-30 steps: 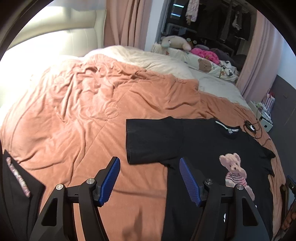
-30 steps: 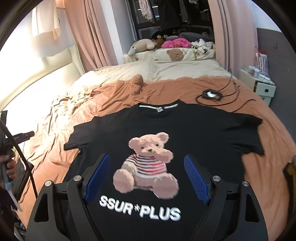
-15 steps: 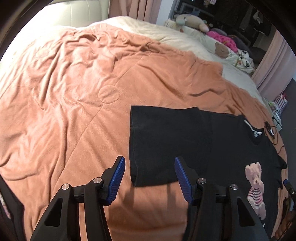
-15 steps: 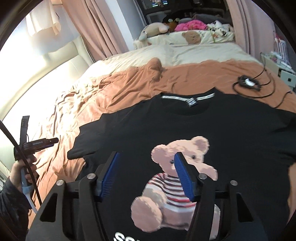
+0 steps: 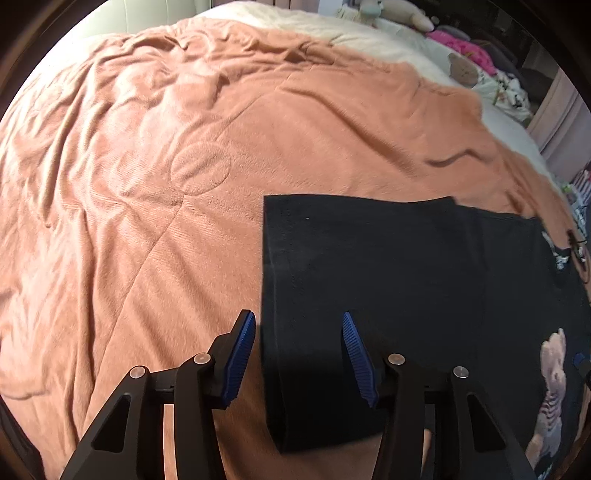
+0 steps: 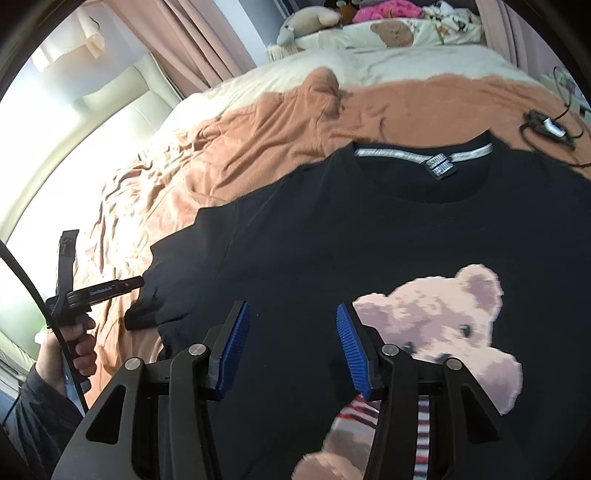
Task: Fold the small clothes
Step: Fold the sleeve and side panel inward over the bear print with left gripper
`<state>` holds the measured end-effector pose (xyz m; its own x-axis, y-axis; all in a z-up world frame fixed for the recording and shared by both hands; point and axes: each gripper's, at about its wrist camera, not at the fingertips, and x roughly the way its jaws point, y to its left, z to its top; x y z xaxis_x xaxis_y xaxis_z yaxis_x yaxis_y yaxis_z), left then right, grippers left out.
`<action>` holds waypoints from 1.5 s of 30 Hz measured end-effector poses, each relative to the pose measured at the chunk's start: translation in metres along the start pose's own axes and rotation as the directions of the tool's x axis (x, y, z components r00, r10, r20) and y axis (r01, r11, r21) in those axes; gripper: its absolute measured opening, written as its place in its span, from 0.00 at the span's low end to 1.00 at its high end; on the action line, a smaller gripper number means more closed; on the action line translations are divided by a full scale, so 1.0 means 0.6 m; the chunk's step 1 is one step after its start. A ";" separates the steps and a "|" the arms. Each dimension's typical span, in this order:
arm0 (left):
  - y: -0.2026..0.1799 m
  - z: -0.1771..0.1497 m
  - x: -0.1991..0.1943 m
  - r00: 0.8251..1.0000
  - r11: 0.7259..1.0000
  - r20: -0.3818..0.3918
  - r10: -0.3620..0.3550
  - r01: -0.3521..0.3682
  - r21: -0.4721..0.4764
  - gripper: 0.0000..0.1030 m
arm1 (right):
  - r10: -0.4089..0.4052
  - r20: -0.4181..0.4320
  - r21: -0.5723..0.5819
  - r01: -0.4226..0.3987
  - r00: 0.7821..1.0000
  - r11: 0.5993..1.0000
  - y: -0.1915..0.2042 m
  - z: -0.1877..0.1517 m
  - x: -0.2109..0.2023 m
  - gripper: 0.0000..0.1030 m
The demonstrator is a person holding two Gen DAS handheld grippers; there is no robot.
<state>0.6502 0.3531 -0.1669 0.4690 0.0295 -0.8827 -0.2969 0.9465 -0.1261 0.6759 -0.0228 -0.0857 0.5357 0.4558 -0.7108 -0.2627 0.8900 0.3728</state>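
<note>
1. A rumpled orange blanket (image 5: 184, 155) covers most of the bed, with a round stitched mark in it.
2. Cream bedding (image 6: 369, 70) lies beyond the blanket's far edge.
3. A pale plush toy (image 6: 310, 20) and a brown bear cushion (image 6: 393, 31) sit at the far end, beside a bright pink cloth (image 6: 388, 7).
4. Pink curtains (image 6: 199, 40) hang behind a padded cream headboard (image 6: 122, 96).
5. A black cable with a small device (image 6: 546, 127) lies on the blanket.
</note>
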 end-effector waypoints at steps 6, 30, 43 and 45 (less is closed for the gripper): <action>0.010 0.005 0.038 1.000 1.000 -0.030 0.006 -0.007 -0.015 0.31 | 0.049 -0.078 0.042 -0.046 0.996 0.998 0.008 0.009 0.090 0.32; -0.061 0.048 -0.119 0.976 0.980 0.085 -0.201 0.201 0.007 0.05 | 0.283 -0.166 0.308 -0.223 0.945 0.925 0.041 0.036 0.358 0.01; -0.196 0.038 -0.165 0.965 0.964 0.077 -0.252 0.244 0.106 0.05 | 0.247 -0.159 0.283 -0.195 0.956 0.939 -0.004 0.052 0.310 0.03; -0.219 0.034 -0.167 0.964 0.961 0.069 -0.256 0.246 0.125 0.05 | 0.229 -0.157 0.276 -0.180 0.961 0.944 -0.014 0.046 0.297 0.03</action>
<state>0.6592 0.2325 -0.0528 0.5853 -0.1920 -0.7877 -0.0654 0.9572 -0.2819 0.7958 0.0504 -0.1992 0.3288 0.6436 -0.6912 -0.1224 0.7547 0.6445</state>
